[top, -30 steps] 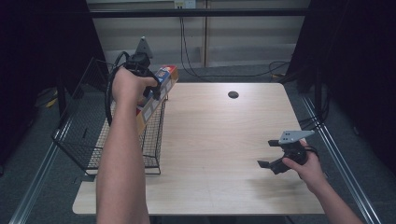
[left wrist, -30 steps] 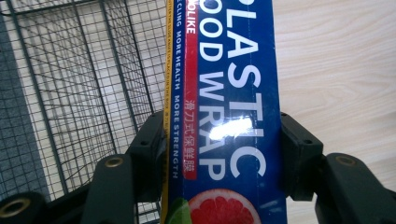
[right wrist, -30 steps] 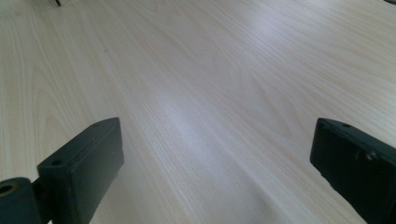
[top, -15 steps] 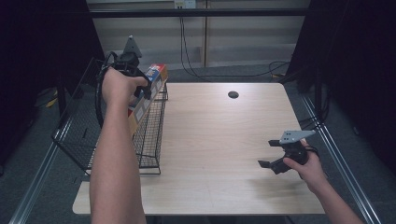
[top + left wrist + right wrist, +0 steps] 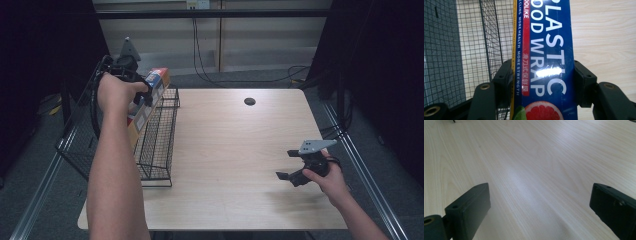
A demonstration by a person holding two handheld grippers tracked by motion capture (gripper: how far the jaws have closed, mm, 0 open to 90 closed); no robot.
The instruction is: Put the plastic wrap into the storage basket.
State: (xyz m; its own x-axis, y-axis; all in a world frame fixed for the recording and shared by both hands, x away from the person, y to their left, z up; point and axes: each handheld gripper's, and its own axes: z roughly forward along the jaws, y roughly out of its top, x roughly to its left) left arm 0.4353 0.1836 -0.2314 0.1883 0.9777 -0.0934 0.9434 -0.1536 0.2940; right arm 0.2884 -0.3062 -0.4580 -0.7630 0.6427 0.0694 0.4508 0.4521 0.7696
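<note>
From above, we see the left hand-held gripper [image 5: 145,92] lifting a long blue plastic-wrap box [image 5: 146,102] over the black wire basket [image 5: 155,145] at the light wooden table [image 5: 235,150]. In the left gripper view, its jaws clamp the box [image 5: 546,57]. In the right gripper view, the right hand-held gripper [image 5: 539,205] gapes, empty, above the table.

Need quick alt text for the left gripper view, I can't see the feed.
The left gripper is shut on a blue plastic wrap box, its black fingers pressing both long sides. A black wire basket sits behind at left, pale wood table at right.
</note>
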